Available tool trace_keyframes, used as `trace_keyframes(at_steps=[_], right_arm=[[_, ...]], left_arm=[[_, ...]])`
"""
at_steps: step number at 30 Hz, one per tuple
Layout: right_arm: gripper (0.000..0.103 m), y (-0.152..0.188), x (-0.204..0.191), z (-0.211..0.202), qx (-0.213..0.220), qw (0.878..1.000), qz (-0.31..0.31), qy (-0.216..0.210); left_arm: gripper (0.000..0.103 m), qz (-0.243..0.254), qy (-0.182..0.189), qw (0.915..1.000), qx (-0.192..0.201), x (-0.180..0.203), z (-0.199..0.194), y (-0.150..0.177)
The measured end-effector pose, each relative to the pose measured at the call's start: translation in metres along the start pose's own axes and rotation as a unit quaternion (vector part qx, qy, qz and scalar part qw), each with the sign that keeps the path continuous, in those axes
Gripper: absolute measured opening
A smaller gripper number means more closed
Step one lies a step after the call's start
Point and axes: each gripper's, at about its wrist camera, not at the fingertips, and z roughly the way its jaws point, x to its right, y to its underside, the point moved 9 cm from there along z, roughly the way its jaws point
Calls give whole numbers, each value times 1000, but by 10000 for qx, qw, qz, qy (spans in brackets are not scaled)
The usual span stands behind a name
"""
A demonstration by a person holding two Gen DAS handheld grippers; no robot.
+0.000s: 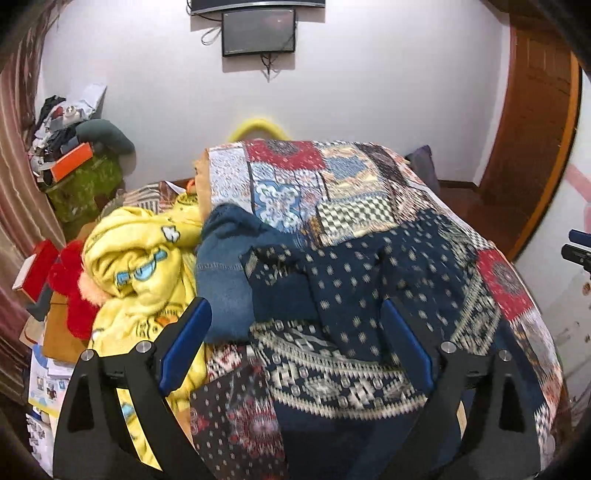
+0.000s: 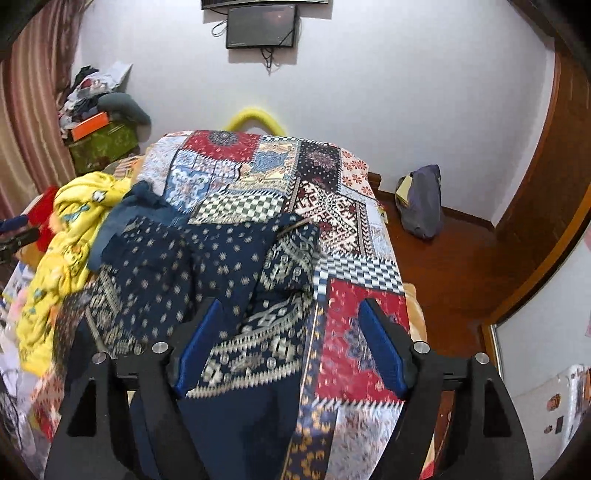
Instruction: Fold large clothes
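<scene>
Tools first: my left tool [image 1: 295,325] and right tool [image 2: 291,325] both hover with jaws spread wide, gripping nothing, above the navy patterned garment [image 2: 207,266]. It lies crumpled at the bed's near edge on the patchwork bedspread [image 2: 332,206]. Toward the left edge sits a yellow blanket [image 1: 140,266]; beyond the far edge, a screen [image 1: 258,31] hangs on the wall.

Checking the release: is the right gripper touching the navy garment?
Apart. The right wrist view shows the right gripper open above the navy garment, pads clear.
</scene>
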Motion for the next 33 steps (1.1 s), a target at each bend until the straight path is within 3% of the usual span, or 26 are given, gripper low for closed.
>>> trace_keyframes(at_steps=[6, 16, 22, 26, 31, 33], right_arm=[[73, 49, -2, 3, -376, 9990, 118, -225], [73, 144, -6, 36, -1286, 9891, 566, -448], [73, 177, -17, 47, -1598, 9854, 317, -495], [73, 188, -22, 54, -1688, 9825, 433, -659], [73, 195, -31, 59, -1710, 9728, 916, -1270], [73, 195, -32, 60, -1663, 9692, 1094, -1449]], left_arm=[[95, 87, 55, 9993, -362, 1, -2, 56], [94, -486, 329, 9880, -1430, -15, 41, 169], [94, -923, 652, 9719, -2065, -11, 57, 236], [94, -1351, 993, 9598, -2252, -2, 62, 265], [94, -2010, 1207, 9443, -2310, 0, 70, 280], [79, -2004, 1471, 9422, -2247, 9, 67, 278]])
